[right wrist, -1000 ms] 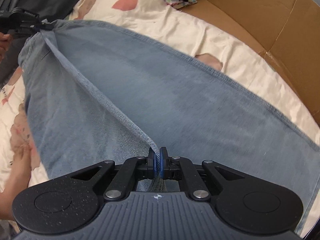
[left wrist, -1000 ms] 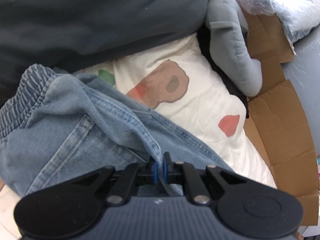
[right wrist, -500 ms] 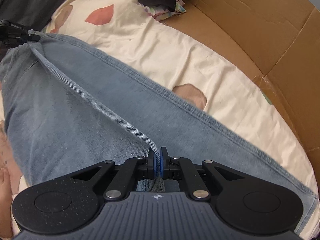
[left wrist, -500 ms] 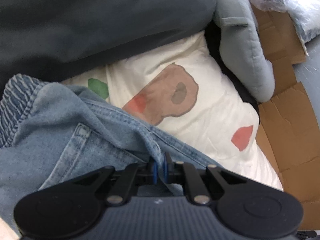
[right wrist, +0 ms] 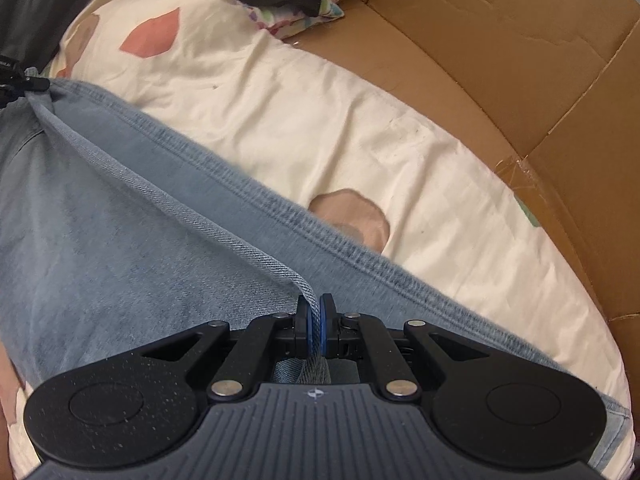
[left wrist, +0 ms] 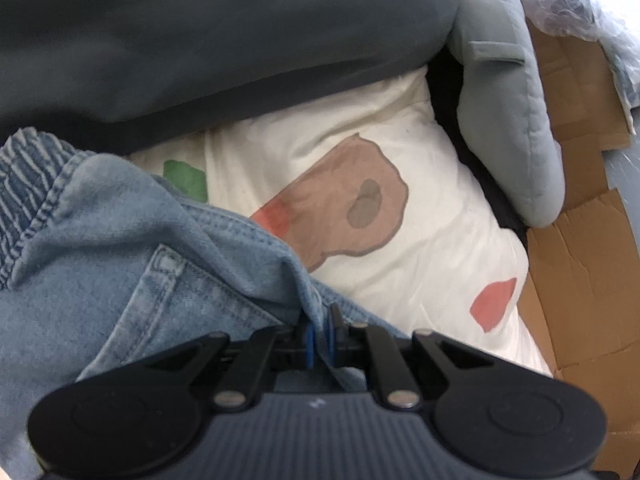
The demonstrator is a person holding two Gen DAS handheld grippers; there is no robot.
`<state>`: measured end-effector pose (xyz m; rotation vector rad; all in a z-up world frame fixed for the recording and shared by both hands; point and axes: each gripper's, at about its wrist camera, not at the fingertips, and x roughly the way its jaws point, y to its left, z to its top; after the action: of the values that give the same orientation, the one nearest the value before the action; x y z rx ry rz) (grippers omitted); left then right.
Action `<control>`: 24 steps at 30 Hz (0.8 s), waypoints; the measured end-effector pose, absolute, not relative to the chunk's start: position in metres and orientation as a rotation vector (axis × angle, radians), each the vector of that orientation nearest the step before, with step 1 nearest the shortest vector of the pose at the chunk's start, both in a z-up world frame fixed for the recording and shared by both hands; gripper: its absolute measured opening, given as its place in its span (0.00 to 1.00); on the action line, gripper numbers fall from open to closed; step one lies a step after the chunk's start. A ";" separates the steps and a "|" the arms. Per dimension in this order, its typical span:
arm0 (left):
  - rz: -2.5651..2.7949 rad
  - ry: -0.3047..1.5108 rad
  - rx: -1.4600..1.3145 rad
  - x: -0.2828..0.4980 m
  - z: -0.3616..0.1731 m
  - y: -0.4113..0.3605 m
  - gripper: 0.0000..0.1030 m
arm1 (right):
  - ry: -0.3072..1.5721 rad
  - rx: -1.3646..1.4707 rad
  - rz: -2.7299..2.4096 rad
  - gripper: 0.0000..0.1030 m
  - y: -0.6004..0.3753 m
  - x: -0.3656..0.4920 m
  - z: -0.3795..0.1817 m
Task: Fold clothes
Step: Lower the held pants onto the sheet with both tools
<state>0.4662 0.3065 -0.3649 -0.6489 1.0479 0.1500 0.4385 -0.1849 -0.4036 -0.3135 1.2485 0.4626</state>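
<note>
A pair of light blue jeans (right wrist: 132, 224) lies stretched over a cream sheet with coloured patches (right wrist: 304, 92). My right gripper (right wrist: 316, 320) is shut on a folded denim edge at the near end. A taut fold runs from it to my left gripper (right wrist: 24, 84), seen at the far left edge. In the left wrist view, my left gripper (left wrist: 320, 326) is shut on the jeans (left wrist: 100, 264) near the elastic waistband (left wrist: 24, 184) and a back pocket.
Brown cardboard walls (right wrist: 500, 52) rise along the right of the sheet. A grey padded cushion (left wrist: 516, 100) and a dark grey blanket (left wrist: 200, 32) lie at the far end. Folded dark and patterned clothes (right wrist: 296, 8) sit by the cardboard.
Both grippers have carried the jeans sideways across the sheet, still pinched. More cream sheet and cardboard now show beyond the denim edge in the right wrist view.
</note>
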 end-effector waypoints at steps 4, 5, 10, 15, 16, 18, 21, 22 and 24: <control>0.150 1.073 -0.661 0.475 -0.369 0.308 0.11 | 1.259 -0.297 0.450 0.02 -0.184 0.445 -0.414; 0.145 1.078 -0.665 0.476 -0.370 0.308 0.12 | 1.263 -0.292 0.449 0.03 -0.185 0.446 -0.416; 0.106 1.094 -0.682 0.474 -0.367 0.314 0.13 | 1.221 -0.255 0.472 0.03 -0.194 0.438 -0.413; 0.098 1.091 -0.718 0.473 -0.364 0.314 0.20 | 1.145 -0.163 0.467 0.12 -0.211 0.429 -0.411; 0.092 1.084 -0.719 0.471 -0.363 0.312 0.21 | 1.128 -0.135 0.463 0.12 -0.214 0.427 -0.413; 0.083 1.066 -0.723 0.468 -0.363 0.309 0.24 | 1.090 -0.104 0.458 0.12 -0.219 0.420 -0.418; 0.093 1.020 -0.777 0.462 -0.368 0.307 0.23 | 1.078 -0.117 0.444 0.12 -0.221 0.413 -0.425; 0.099 1.003 -0.789 0.462 -0.370 0.307 0.23 | 1.067 -0.120 0.444 0.12 -0.222 0.411 -0.425; 0.107 0.983 -0.782 0.463 -0.372 0.307 0.15 | 1.056 -0.108 0.444 0.11 -0.223 0.412 -0.422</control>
<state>0.4627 0.3068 -0.3724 -0.7824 0.9830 0.1069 0.4116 -0.2232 -0.4222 -0.1083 1.0556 0.4444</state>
